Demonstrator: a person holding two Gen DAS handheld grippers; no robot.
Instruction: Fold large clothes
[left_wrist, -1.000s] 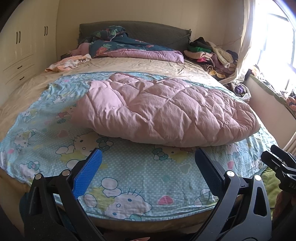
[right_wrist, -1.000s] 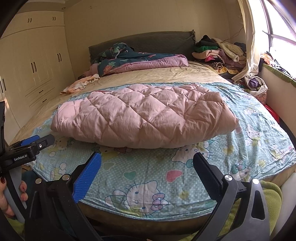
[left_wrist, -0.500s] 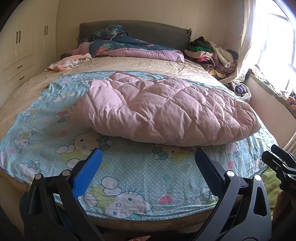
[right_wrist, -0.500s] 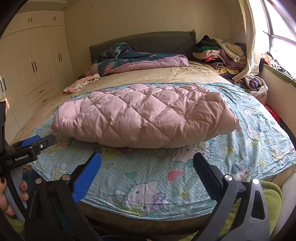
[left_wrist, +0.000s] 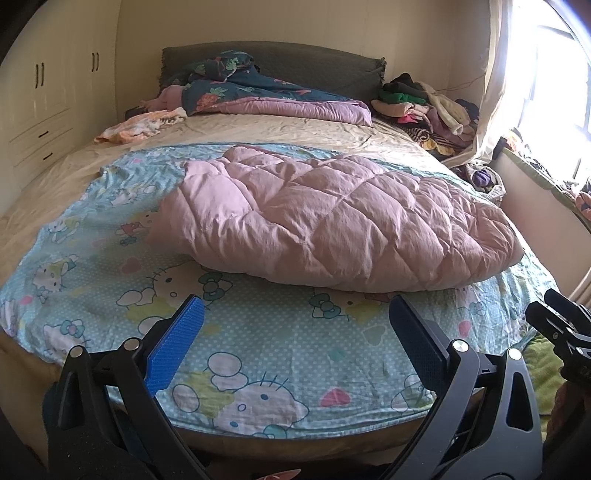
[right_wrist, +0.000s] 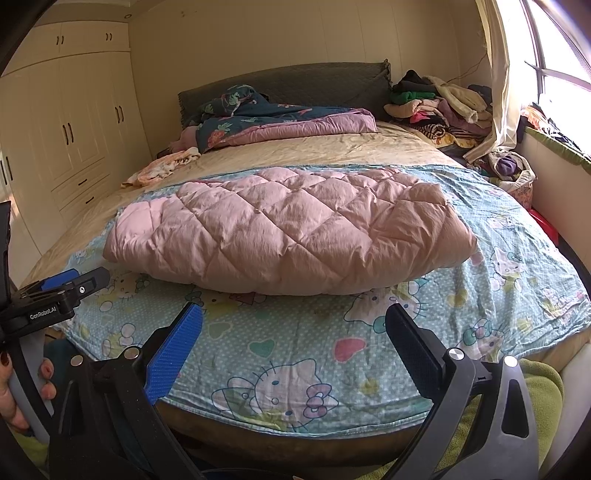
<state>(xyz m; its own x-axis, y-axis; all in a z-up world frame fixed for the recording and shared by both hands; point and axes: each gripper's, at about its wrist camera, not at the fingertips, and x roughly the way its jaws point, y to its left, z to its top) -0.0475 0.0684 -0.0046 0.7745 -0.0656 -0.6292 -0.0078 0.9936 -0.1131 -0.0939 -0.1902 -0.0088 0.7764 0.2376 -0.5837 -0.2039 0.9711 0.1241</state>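
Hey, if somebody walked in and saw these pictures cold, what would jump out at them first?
Probably the puffy pink quilted garment lying across the middle of the Hello Kitty sheet at the foot of the bed. Next, the heap of clothes piled at the headboard's right end by the window. Both the left gripper and right gripper are open, short of the bed edge, holding nothing.

We're in a home bedroom: a big bed (right_wrist: 369, 155) fills the room, its dark padded headboard (right_wrist: 295, 83) against the far wall. A cartoon-cat sheet (right_wrist: 295, 343) covers the near end, with a pink quilted blanket (right_wrist: 288, 236) lying on it. Rumpled bedding (right_wrist: 280, 122) sits by the headboard, clothes (right_wrist: 439, 107) are heaped in the corner, cream built-in wardrobes (right_wrist: 74, 125) line one side, and a curtained window (right_wrist: 554, 55) lets in daylight.
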